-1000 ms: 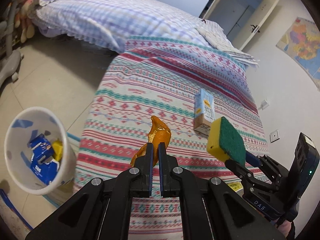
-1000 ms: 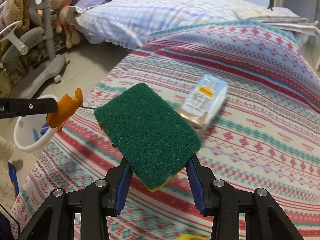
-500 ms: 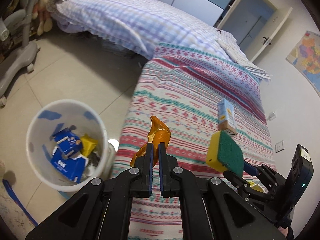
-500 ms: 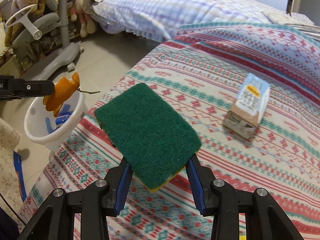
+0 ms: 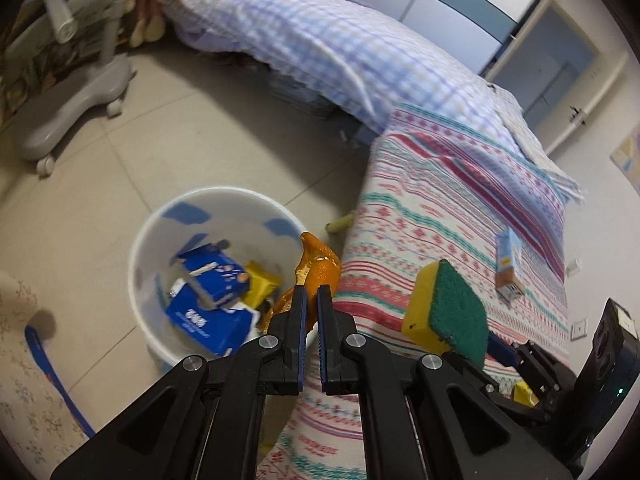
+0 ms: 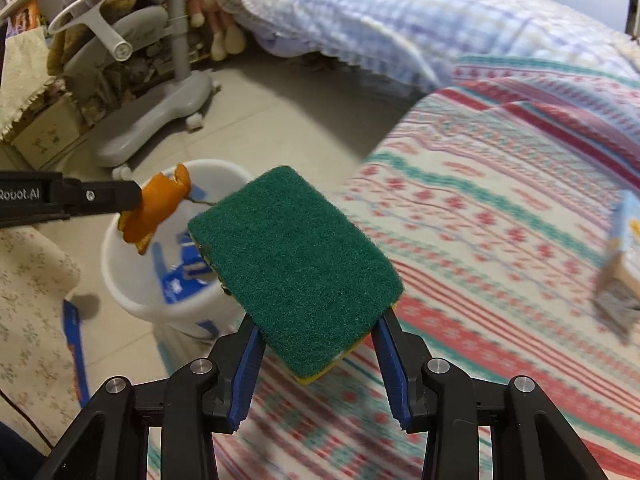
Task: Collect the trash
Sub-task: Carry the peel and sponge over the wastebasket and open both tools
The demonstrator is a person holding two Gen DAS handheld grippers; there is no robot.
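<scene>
My left gripper [image 5: 311, 294] is shut on an orange peel [image 5: 316, 266], held at the right rim of a white bin [image 5: 144, 248] on the floor. Blue boxes [image 5: 208, 292] and a yellow scrap lie inside the bin. In the right wrist view the peel [image 6: 160, 208] hangs over the bin [image 6: 120, 280] from the left gripper's fingers [image 6: 100, 198]. My right gripper [image 6: 316, 332] is shut on a green-and-yellow sponge [image 6: 296, 264], above the bed's edge; the sponge [image 5: 448, 308] also shows in the left wrist view. A small carton [image 5: 508, 266] lies on the patterned bedspread [image 5: 440, 208].
A grey chair base on castors [image 5: 76, 92] stands on the tiled floor beyond the bin. A checked quilt [image 5: 340, 44] hangs off the bed's far end. A floral cloth [image 6: 28, 300] and a blue strip [image 6: 76, 344] are at the near left. Soft toys lean by the chair.
Both grippers have swung left, off the bed toward the floor. The peel has gone from above the bedspread to the bin's rim. The sponge follows; the carton has slid to the right.
</scene>
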